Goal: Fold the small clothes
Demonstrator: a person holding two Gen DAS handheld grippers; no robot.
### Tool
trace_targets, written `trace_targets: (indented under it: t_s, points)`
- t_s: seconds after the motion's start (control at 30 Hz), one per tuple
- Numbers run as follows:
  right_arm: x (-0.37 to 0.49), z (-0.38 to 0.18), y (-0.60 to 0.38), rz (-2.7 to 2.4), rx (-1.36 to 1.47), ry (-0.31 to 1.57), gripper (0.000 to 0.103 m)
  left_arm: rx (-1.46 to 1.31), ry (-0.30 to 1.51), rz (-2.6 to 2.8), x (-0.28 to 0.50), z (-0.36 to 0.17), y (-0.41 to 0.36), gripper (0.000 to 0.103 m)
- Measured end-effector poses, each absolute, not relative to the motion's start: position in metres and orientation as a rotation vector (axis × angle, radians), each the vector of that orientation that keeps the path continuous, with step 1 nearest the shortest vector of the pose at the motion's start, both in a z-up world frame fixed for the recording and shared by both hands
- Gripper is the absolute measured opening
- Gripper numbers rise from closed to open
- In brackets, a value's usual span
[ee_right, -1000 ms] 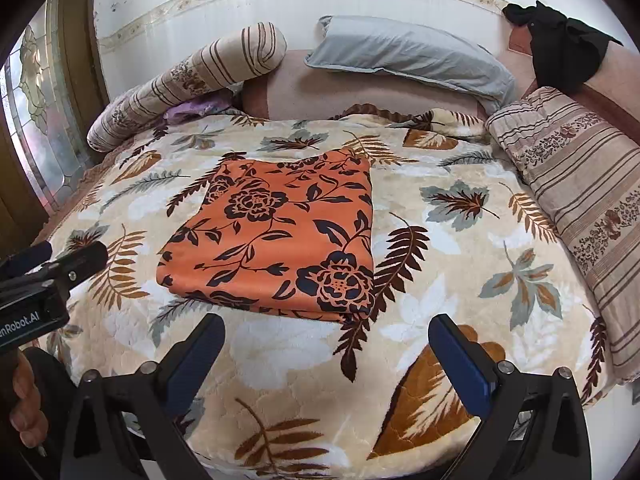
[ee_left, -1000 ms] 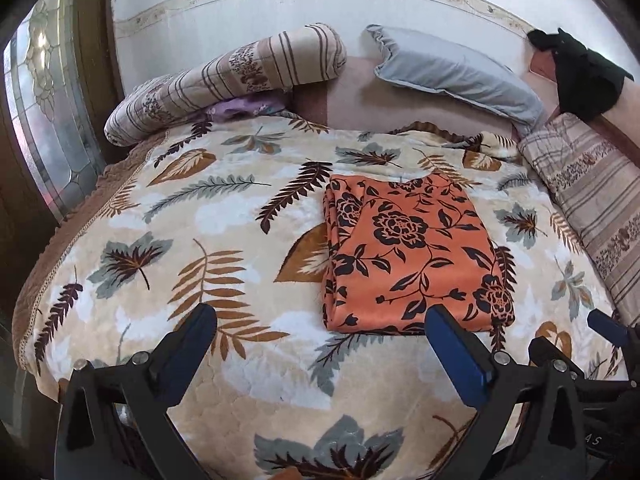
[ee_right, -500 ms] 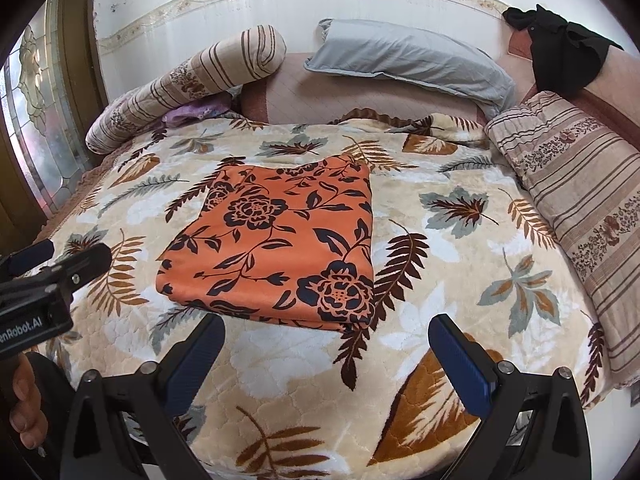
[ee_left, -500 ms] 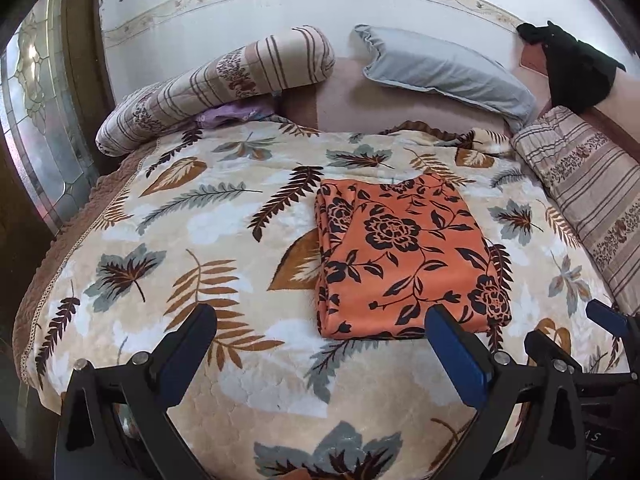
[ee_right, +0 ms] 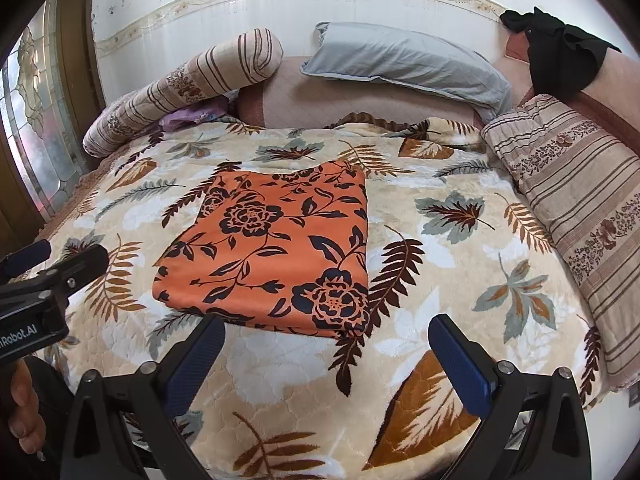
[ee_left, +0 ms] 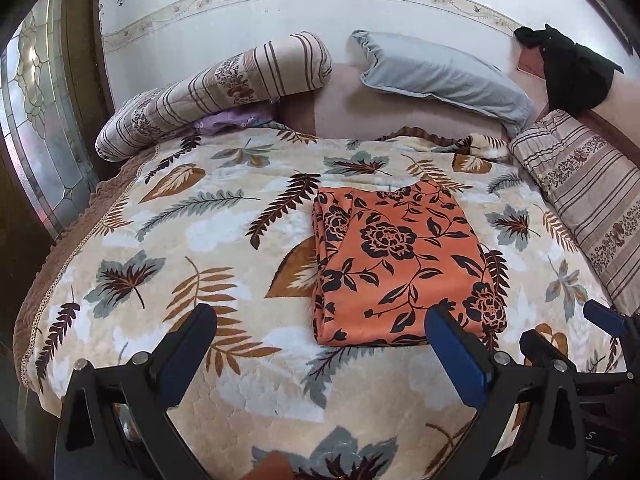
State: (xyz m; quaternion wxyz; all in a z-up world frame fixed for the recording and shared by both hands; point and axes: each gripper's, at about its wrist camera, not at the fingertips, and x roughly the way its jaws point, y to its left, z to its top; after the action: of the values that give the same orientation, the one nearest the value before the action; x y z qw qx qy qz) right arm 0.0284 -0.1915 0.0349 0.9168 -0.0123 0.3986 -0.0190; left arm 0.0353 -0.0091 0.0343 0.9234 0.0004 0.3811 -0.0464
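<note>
An orange garment with black flowers (ee_left: pixel 396 260) lies folded into a flat rectangle on the leaf-patterned blanket (ee_left: pixel 192 232); it also shows in the right wrist view (ee_right: pixel 276 248). My left gripper (ee_left: pixel 320 344) is open and empty, held above the blanket in front of the garment's near edge. My right gripper (ee_right: pixel 326 354) is open and empty, also in front of the near edge. The left gripper shows at the left edge of the right wrist view (ee_right: pixel 44 268), and the right gripper at the right edge of the left wrist view (ee_left: pixel 576 340).
A striped bolster (ee_left: pixel 224 88) and a grey pillow (ee_left: pixel 436 76) lie at the headboard. A striped folded quilt (ee_right: pixel 580 216) lies along the right side. A black cloth (ee_right: pixel 560 56) hangs at the back right. A glass door (ee_left: pixel 36 128) stands left.
Both grippers have pulled back slightly from the folded garment, so it sits a little farther away in both views. The garment itself has not moved.
</note>
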Motion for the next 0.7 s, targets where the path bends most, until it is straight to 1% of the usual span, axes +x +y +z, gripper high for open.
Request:
trace_targets:
  t_s: [0.7]
  points:
    - [0.0348,0.0326,-0.1948,-0.060,-0.014,0.823,0.103,0.000,0.797,-0.101,0.0398,0.0301,-0.0118,0.103]
